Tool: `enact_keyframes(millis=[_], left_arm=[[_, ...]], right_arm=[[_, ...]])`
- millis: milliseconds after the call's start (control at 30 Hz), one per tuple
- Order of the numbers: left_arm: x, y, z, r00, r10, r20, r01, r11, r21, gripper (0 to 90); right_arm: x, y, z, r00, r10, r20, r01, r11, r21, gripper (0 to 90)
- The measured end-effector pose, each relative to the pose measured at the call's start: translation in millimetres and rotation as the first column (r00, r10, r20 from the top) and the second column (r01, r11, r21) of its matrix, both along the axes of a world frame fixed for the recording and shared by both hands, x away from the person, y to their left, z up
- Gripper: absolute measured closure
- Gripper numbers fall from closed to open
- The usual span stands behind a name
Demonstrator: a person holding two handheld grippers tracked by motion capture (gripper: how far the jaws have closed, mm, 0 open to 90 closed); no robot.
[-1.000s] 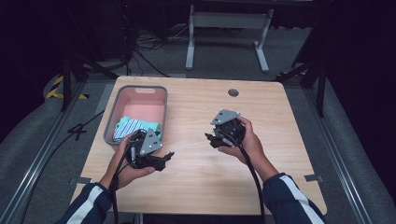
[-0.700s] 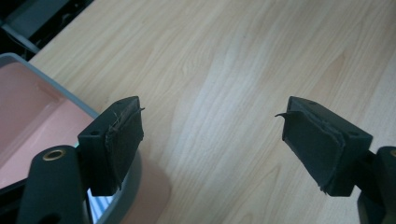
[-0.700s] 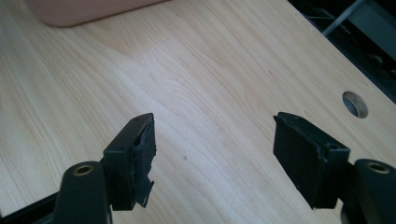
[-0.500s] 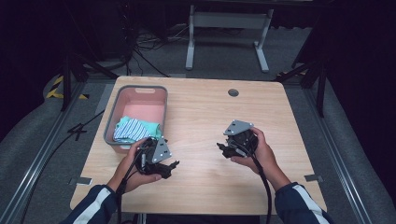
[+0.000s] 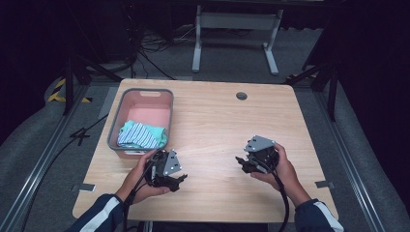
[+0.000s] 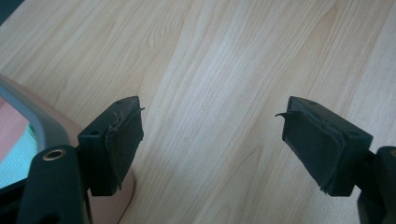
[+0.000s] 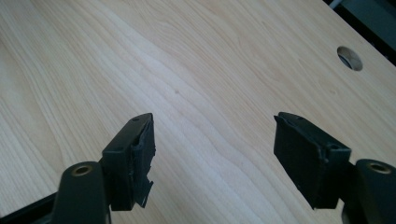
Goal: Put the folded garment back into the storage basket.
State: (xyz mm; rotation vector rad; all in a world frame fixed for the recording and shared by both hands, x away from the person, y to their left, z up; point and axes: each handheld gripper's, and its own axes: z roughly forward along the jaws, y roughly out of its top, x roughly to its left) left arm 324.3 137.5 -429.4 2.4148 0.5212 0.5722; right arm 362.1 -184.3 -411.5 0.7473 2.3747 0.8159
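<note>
A pink basin with a grey rim stands at the table's left, and folded striped teal cloth lies in its near end. My left gripper hangs low over the wood just in front of the basin's near right corner, jaws open and empty. In the left gripper view bare wood shows between the pads, with the basin's corner at the left. My right gripper is held low over the table's right half, open and empty. The right gripper view has only wood grain between its jaws.
The wooden table has a round cable hole near its far edge, which the right gripper view has at top right. Beyond the table lie a dark floor with cables and a grey stand.
Both hands have drawn back toward the near edge and sunk lower. The left gripper left the basin's rim; the right one slid to the right. The jaws stay as wide.
</note>
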Motion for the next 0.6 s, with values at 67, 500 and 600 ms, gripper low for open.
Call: enact_keyframes(millis=[67,500,600], left_arm=[[-0.4,-0.4,-4.5,1.0000,0.004,-0.006,-0.004,1.0000,0.005,19.2],[-1.1,3.8,-20.7,0.9968,-0.029,-0.075,0.028,0.9996,-0.006,18.6],[-1.7,6.3,-28.5,0.9955,-0.033,-0.089,0.033,0.9994,-0.005,18.4]], right_arm=[[-3.1,-6.5,-5.1,0.9999,-0.009,-0.006,0.009,1.0000,0.000,29.9],[-23.7,-50.4,-33.7,0.9976,-0.043,-0.055,0.044,0.9987,0.027,33.2],[-30.7,-63.2,-39.4,0.9965,-0.047,-0.068,0.050,0.9983,0.030,32.5]])
